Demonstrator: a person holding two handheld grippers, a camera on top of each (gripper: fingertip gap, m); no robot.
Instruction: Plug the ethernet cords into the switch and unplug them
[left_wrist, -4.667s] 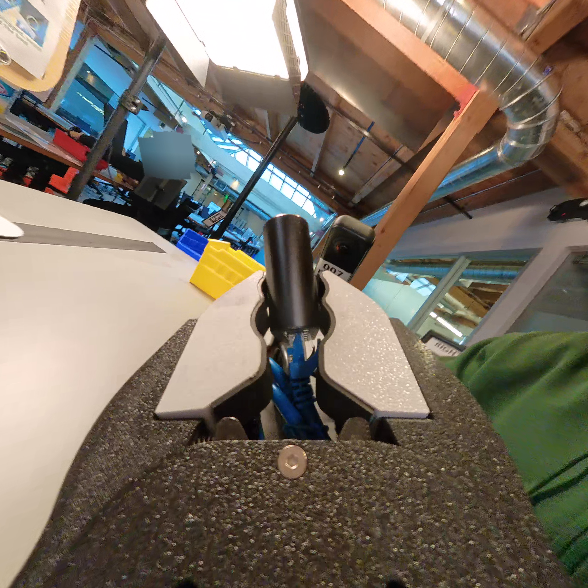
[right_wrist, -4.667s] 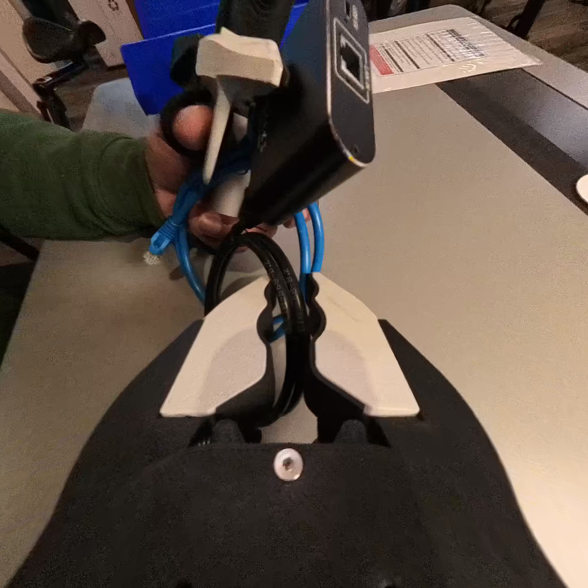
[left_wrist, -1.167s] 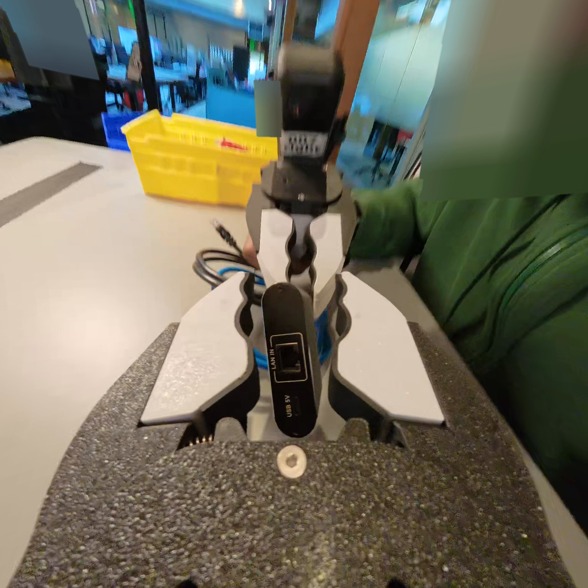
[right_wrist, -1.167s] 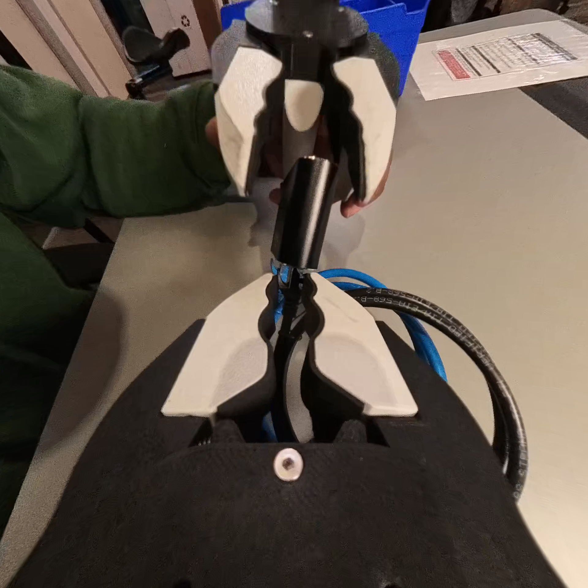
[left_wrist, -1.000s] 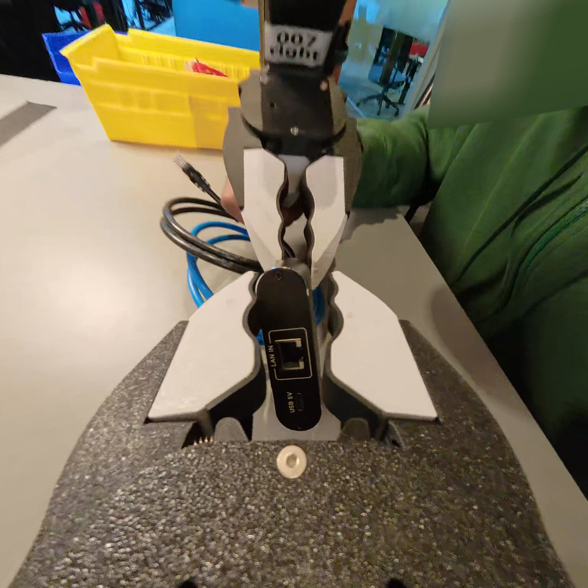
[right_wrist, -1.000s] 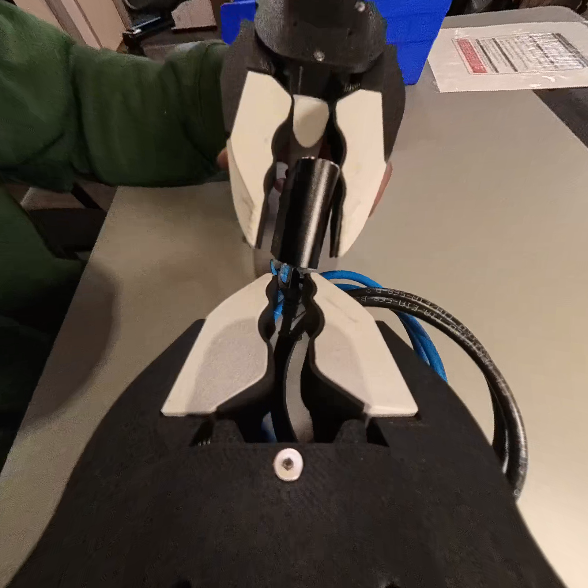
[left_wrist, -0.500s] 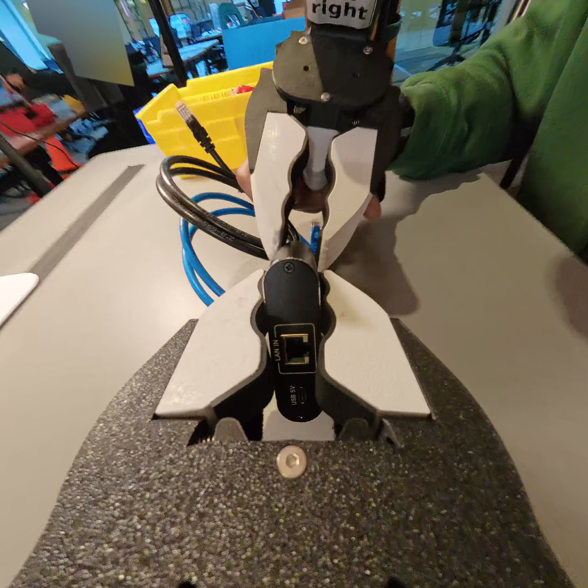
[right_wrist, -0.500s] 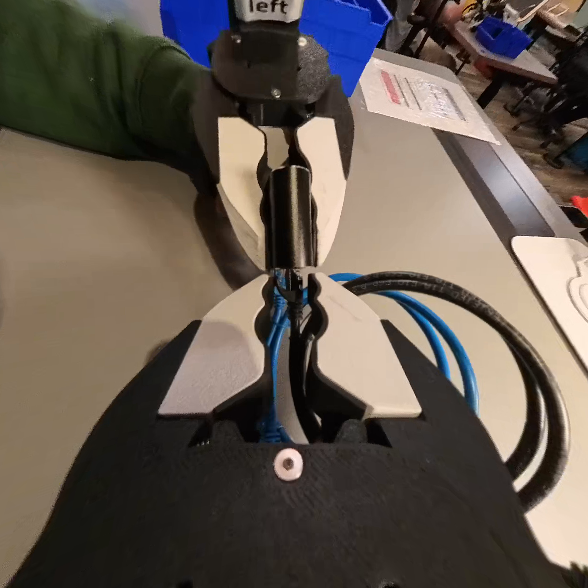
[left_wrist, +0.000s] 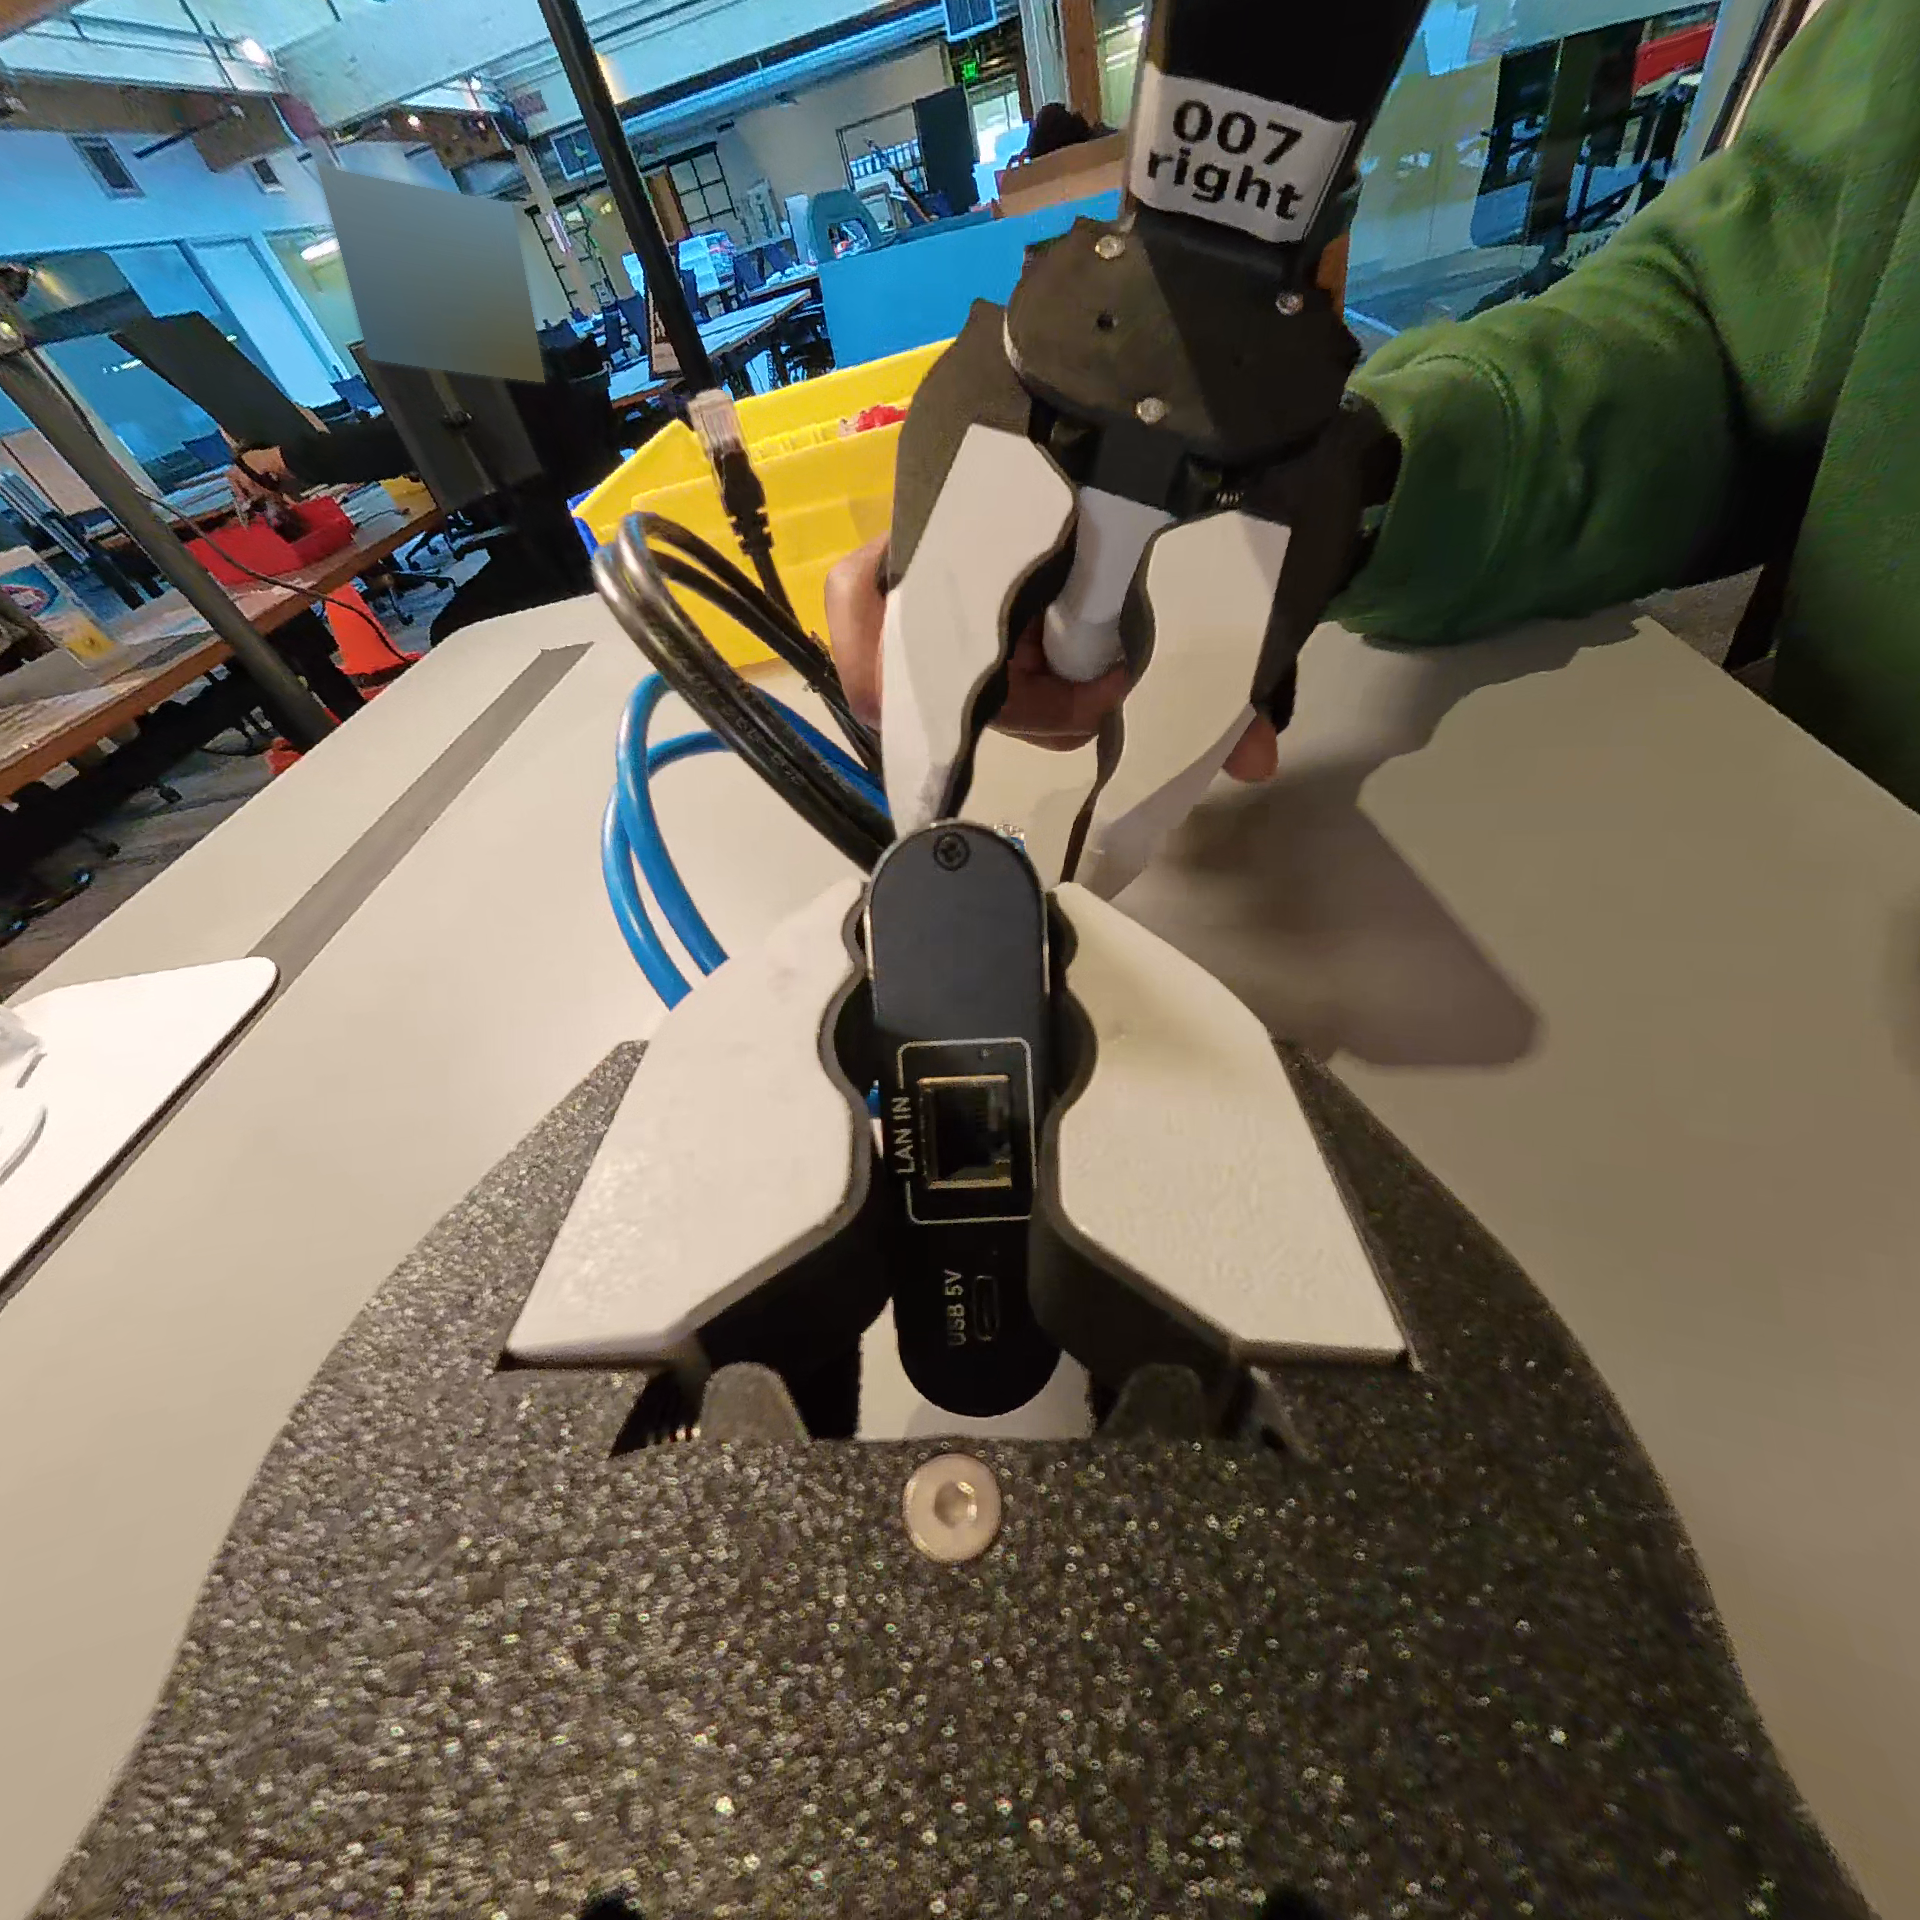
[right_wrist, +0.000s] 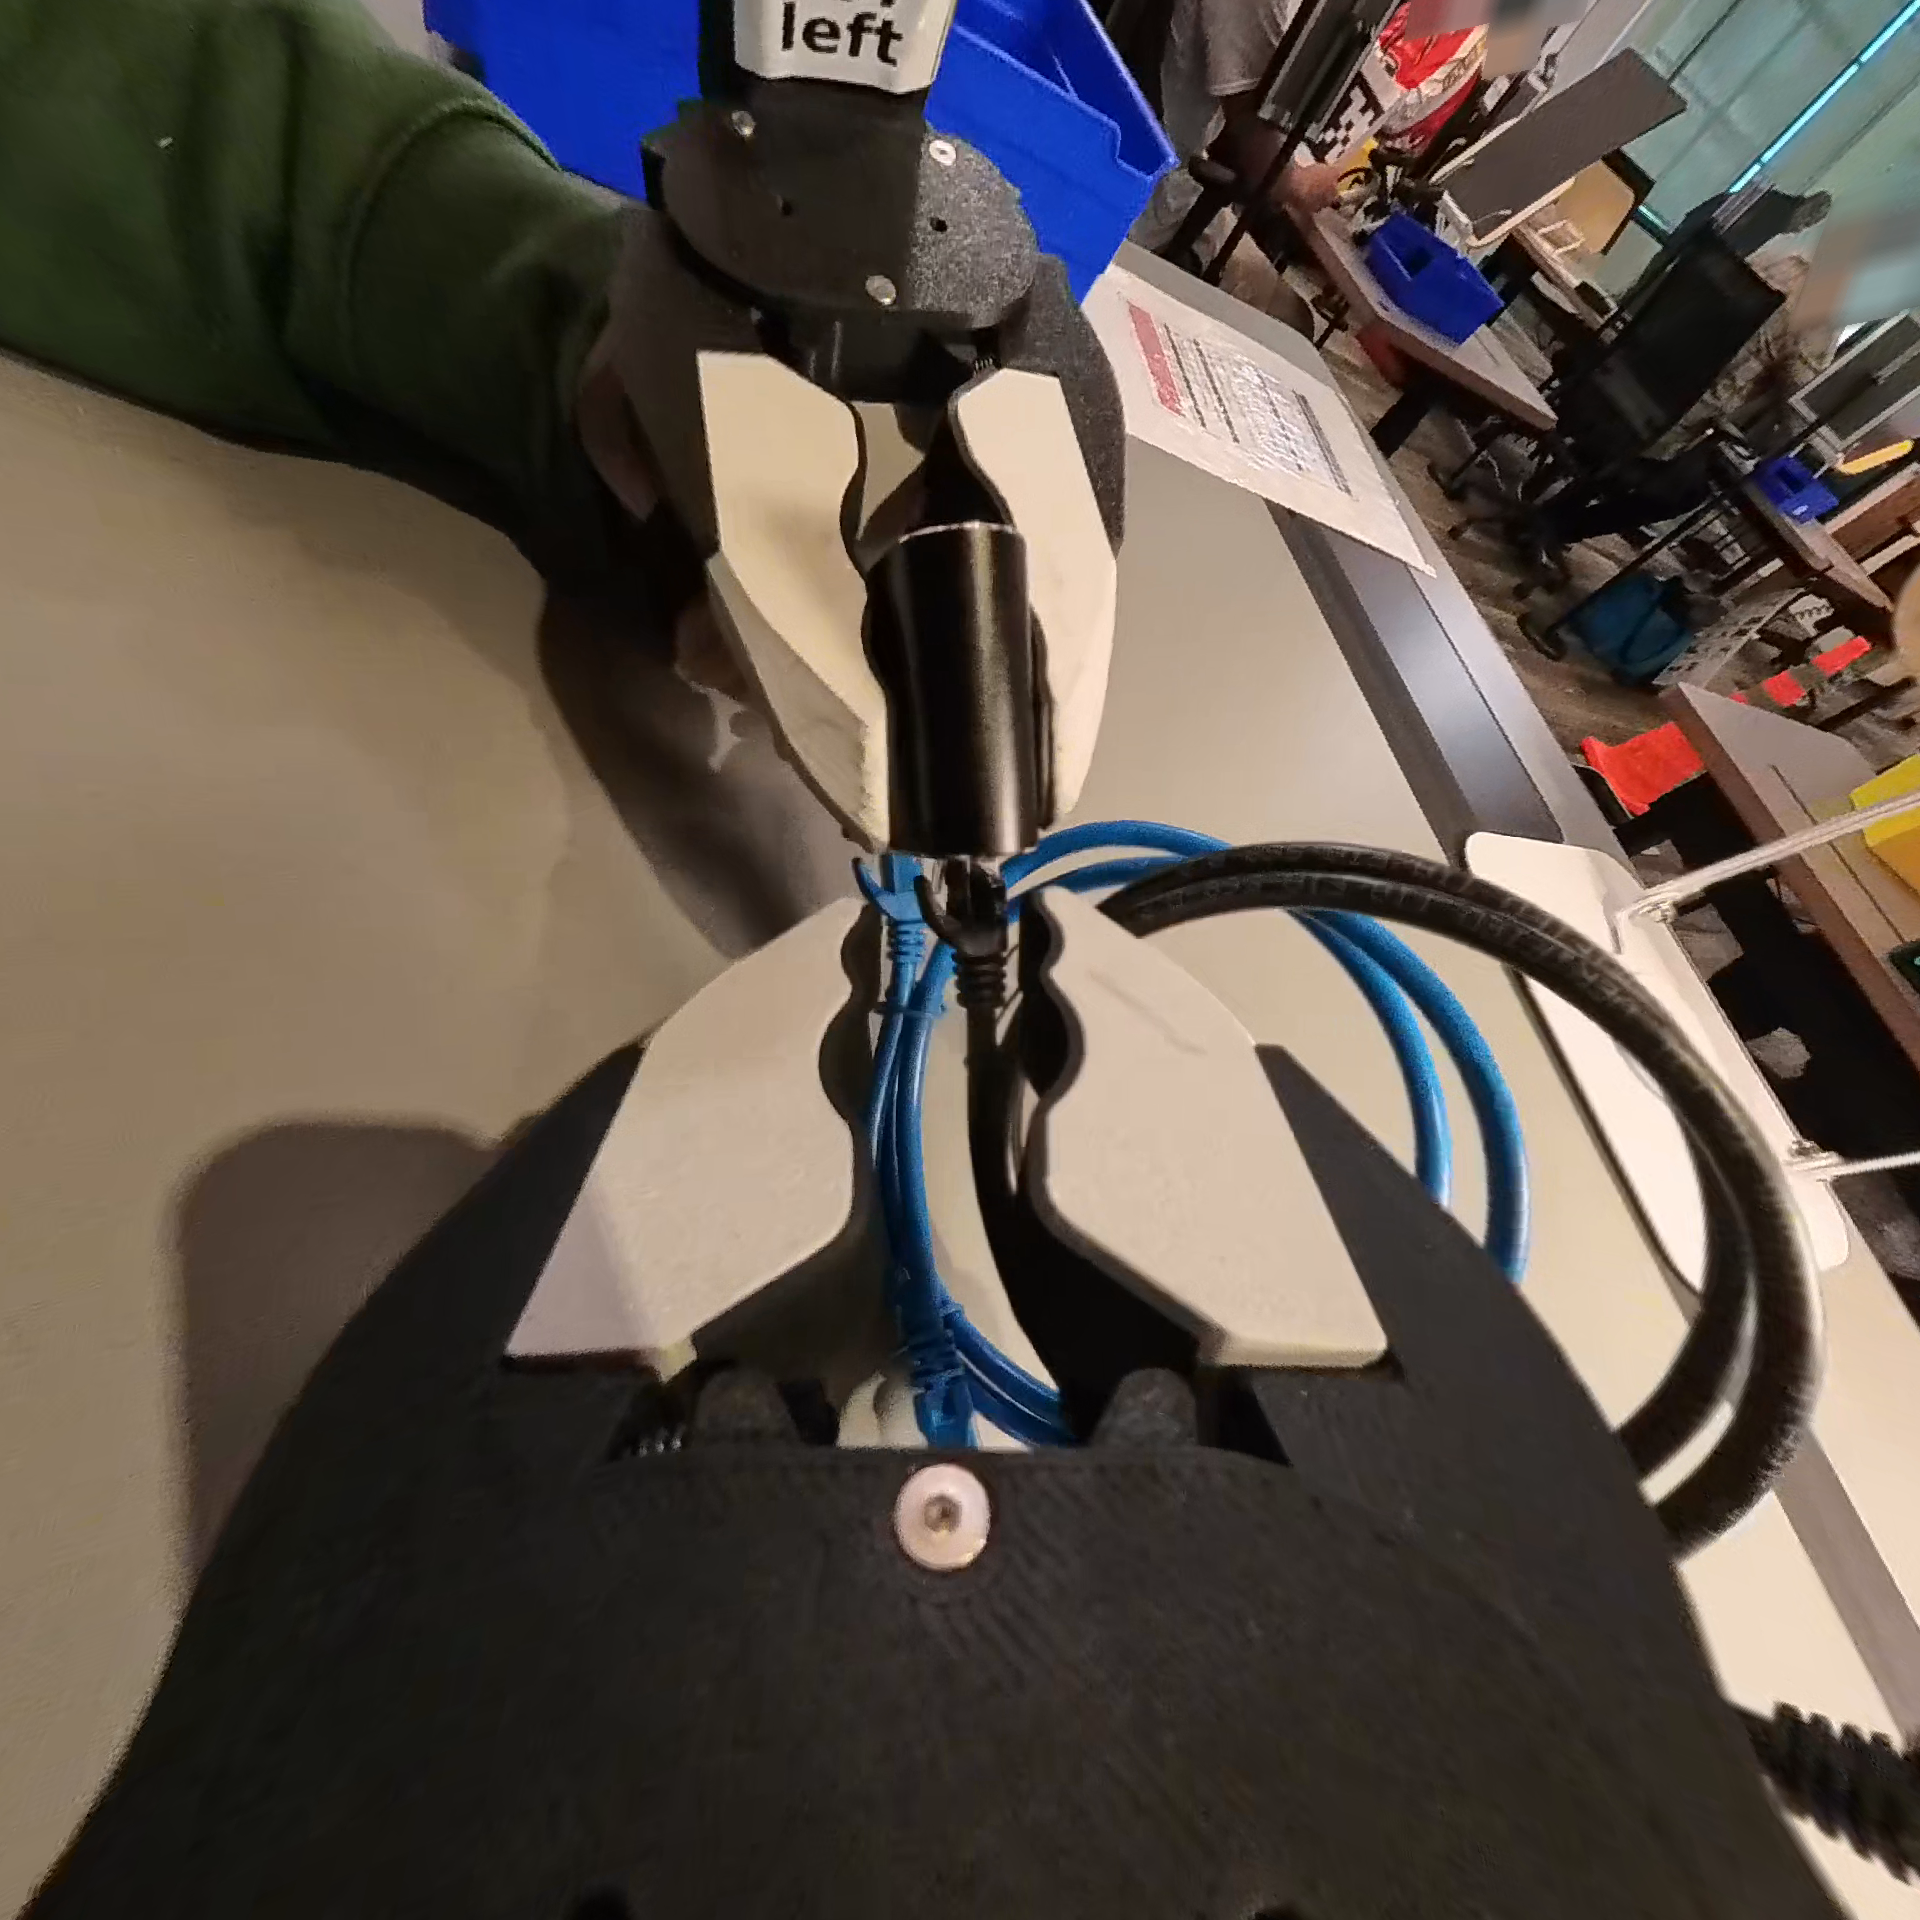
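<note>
Left gripper is clamping the black switch narrowly by its flat sides, lower centre of the left wrist view. Reason, as judged: gripping the sides is leaving both end faces free, so the ports are staying reachable.

Switch long axis is running along the gripper fingers. The near end face, with one empty network port and a small socket below it, is facing the left camera; the far end is pointing away, toward the right gripper.

In the right wrist view the switch is sitting centre frame, its plugged end toward this camera. Blue cord and black cord are both seated there, side by side, then looping off to the right over the grey table.

Right gripper is standing part open, fingers either side of the two cords just behind the plugs. Whether the pads are actually pressing the cords, cannot tell. Probable purpose: lining up on a plug boot for the unplug pull, straight along the switch axis.

Free black plug is sticking up, upper centre of the left view, before the yellow bin.
</note>
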